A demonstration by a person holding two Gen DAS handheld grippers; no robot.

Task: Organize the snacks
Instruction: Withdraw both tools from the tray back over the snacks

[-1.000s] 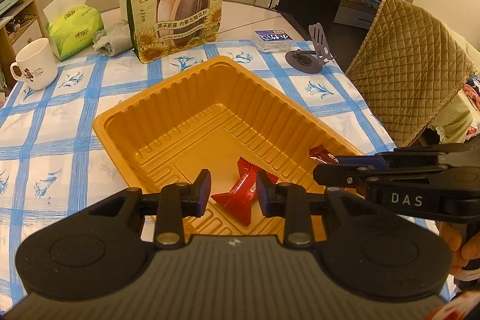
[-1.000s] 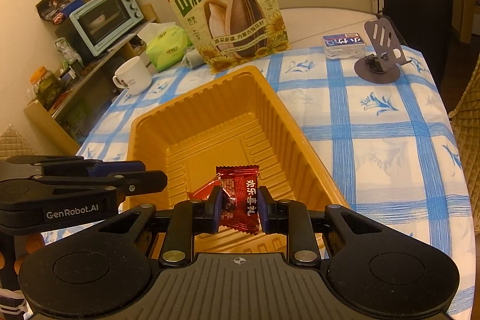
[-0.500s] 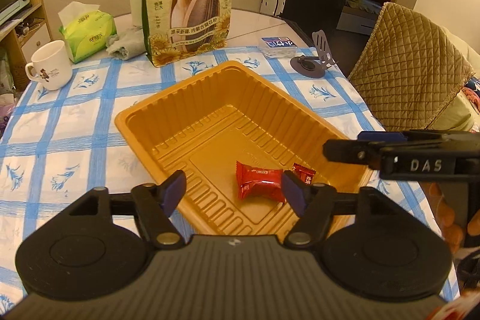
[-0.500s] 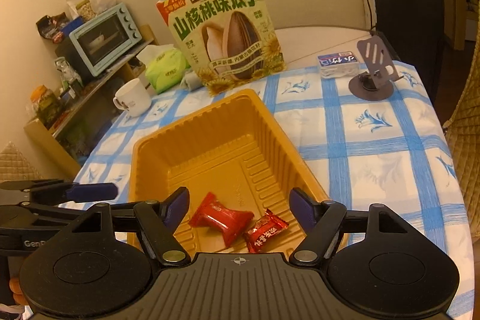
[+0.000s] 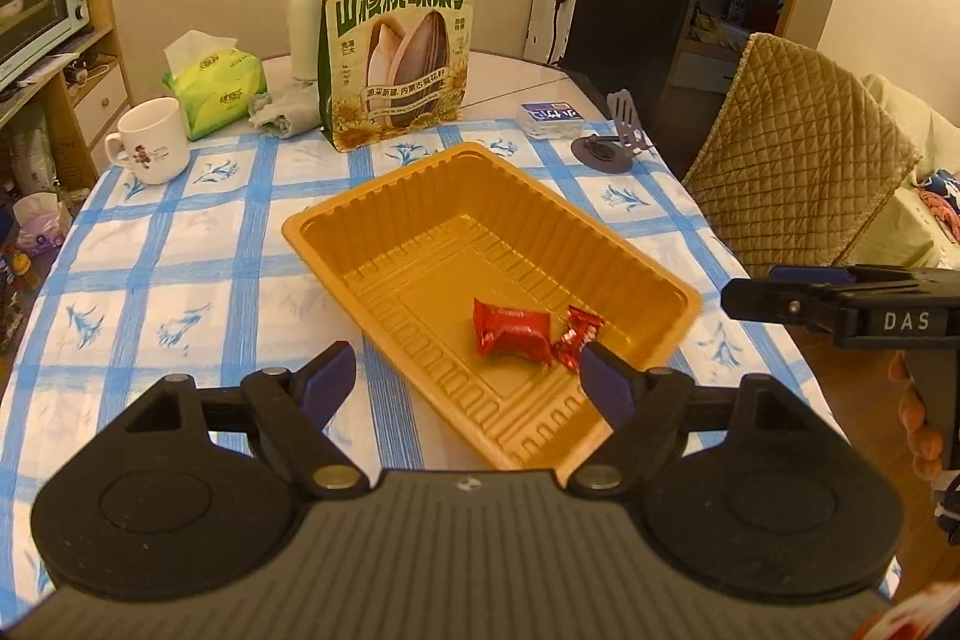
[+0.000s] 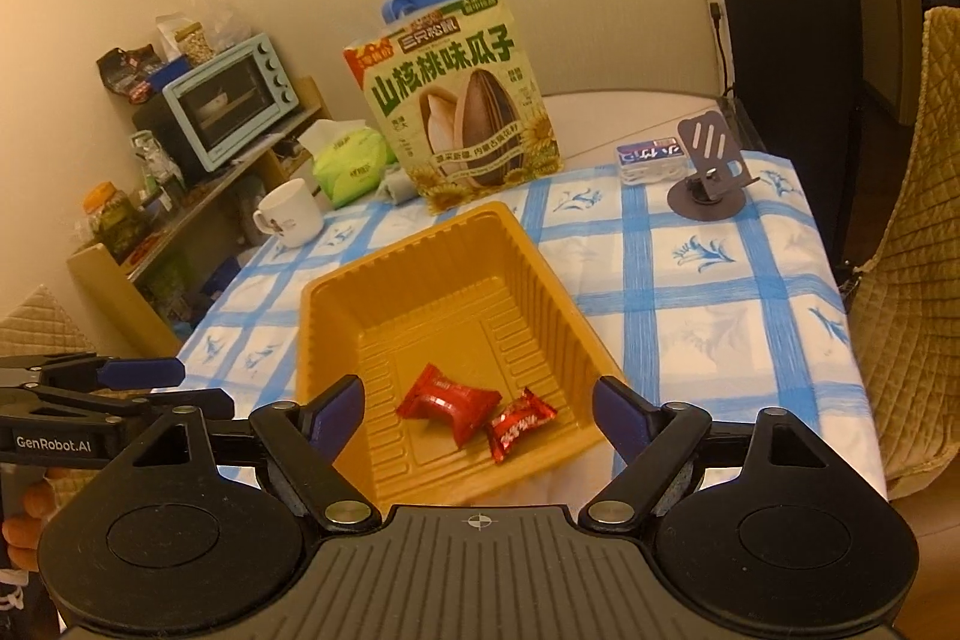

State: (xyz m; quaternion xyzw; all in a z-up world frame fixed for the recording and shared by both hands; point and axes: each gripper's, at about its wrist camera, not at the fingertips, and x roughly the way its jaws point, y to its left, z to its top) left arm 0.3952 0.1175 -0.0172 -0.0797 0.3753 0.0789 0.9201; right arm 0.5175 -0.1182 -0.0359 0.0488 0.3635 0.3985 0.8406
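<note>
An orange plastic tray (image 5: 336, 226) (image 6: 312, 298) sits on the blue-checked tablecloth. Two red wrapped candies lie side by side on its floor near the front wall: a larger candy (image 5: 510, 334) (image 6: 447, 403) and a smaller candy (image 5: 579, 337) (image 6: 519, 421). My left gripper (image 5: 468, 373) hovers above the tray's near end, jaws opening, nothing between them. My right gripper (image 6: 480, 403) hangs likewise over the near end, jaws opening and empty. Each gripper shows at the edge of the other's view.
A big sunflower-seed bag (image 5: 399, 46) stands behind the tray, with a blue thermos, white flask, tissue pack (image 5: 216, 91) and white mug (image 5: 150, 139) to its left. A phone stand (image 5: 618, 142) and small box sit at the back right. A quilted chair (image 5: 798, 160) stands beside the table.
Both grippers opened and let go of their candies, which now lie in the tray. Both hands have pulled back and risen away from the tray.
</note>
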